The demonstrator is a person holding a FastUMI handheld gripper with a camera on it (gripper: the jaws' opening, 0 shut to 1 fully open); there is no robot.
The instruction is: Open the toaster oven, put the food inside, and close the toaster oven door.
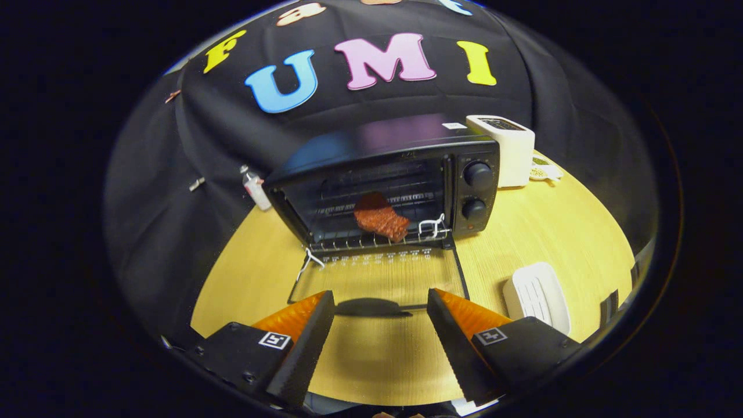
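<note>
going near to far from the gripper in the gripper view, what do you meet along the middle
Open gripper, empty → handle of the dropped glass door → glass door flat on the wooden table → wire rack → piece of meat in the toaster oven → black cloth wall

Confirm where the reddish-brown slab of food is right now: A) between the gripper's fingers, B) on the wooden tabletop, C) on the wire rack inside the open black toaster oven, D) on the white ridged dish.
C: the reddish-brown slab of food lies on the wire rack inside the open black toaster oven, beyond the open, empty gripper.
</note>
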